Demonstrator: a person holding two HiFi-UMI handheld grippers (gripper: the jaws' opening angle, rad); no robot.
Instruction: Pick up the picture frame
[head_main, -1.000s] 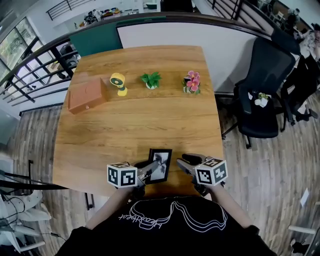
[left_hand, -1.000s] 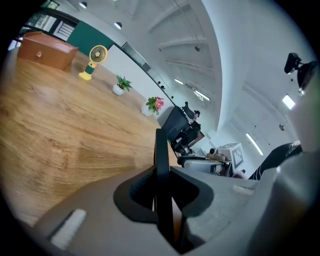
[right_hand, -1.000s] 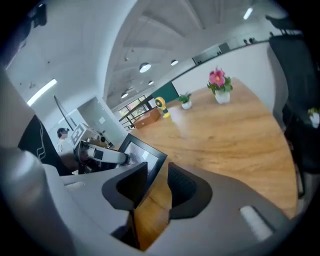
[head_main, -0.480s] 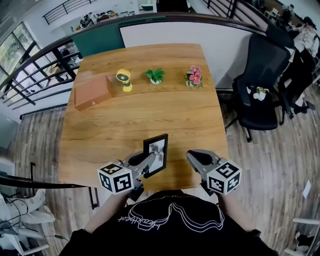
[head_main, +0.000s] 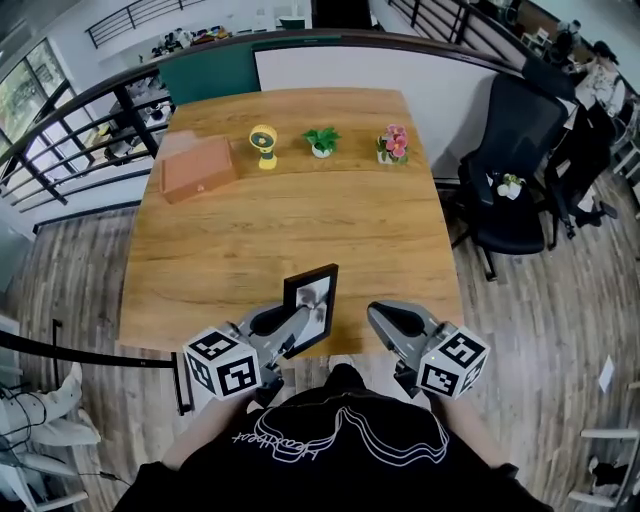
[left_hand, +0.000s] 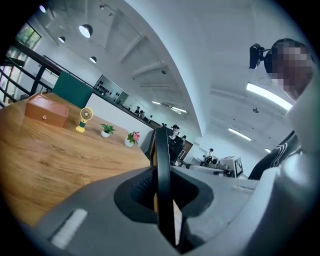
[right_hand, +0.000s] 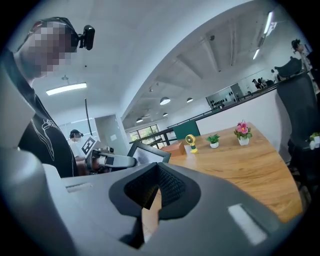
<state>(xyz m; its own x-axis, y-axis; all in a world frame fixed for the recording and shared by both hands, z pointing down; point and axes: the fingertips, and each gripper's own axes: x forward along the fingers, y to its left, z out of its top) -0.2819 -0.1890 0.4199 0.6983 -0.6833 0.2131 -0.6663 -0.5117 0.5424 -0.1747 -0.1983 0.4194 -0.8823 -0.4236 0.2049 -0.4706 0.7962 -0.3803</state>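
Observation:
The black picture frame (head_main: 311, 306) with a grey photo stands upright and tilted over the near edge of the wooden table (head_main: 290, 230). My left gripper (head_main: 293, 326) is shut on its lower left side. In the left gripper view the frame (left_hand: 162, 185) shows edge-on, pinched between the jaws. My right gripper (head_main: 384, 320) hovers just right of the frame, shut with nothing in it. The right gripper view shows the frame (right_hand: 148, 152) and the left gripper (right_hand: 111, 161) to its left.
Along the far side of the table sit a wooden box (head_main: 198, 168), a small yellow fan (head_main: 263, 145), a green potted plant (head_main: 322, 141) and a pot of pink flowers (head_main: 393, 143). A black office chair (head_main: 515, 160) stands to the right.
The frame has gone from lying low at the table edge to standing upright in my left gripper. Both grippers have drawn back a little toward the person.

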